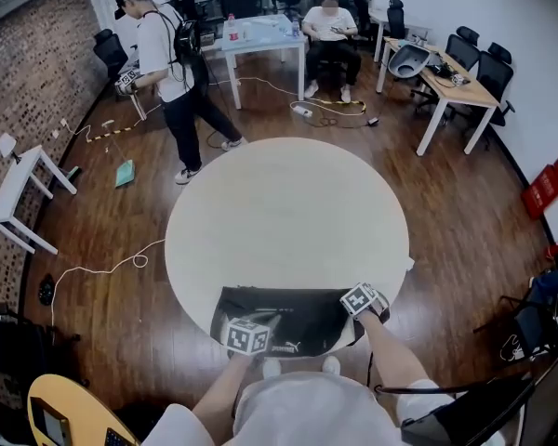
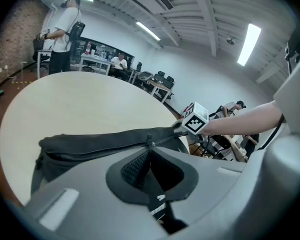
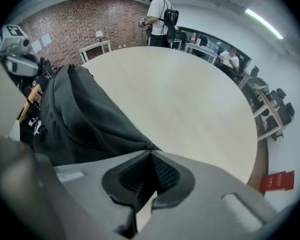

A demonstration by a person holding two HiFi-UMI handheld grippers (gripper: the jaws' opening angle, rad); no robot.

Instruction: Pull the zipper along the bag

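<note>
One soft black bag [image 1: 288, 319] on round, smooth table [image 1: 288, 216].

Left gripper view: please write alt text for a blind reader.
The left hand-held gripper is shut on the zipper pull of a black bag lying on a round table; the right hand-held gripper pinches its far end.

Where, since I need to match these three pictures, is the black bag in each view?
Head view: bag bottom centre, on the round table's near edge.
Left gripper view: bag across the middle; left gripper shut on its zipper pull.
Right gripper view: bag at left, tapering into the shut right gripper.
Shared landmark: standing person in white shirt, beyond the table.
</note>
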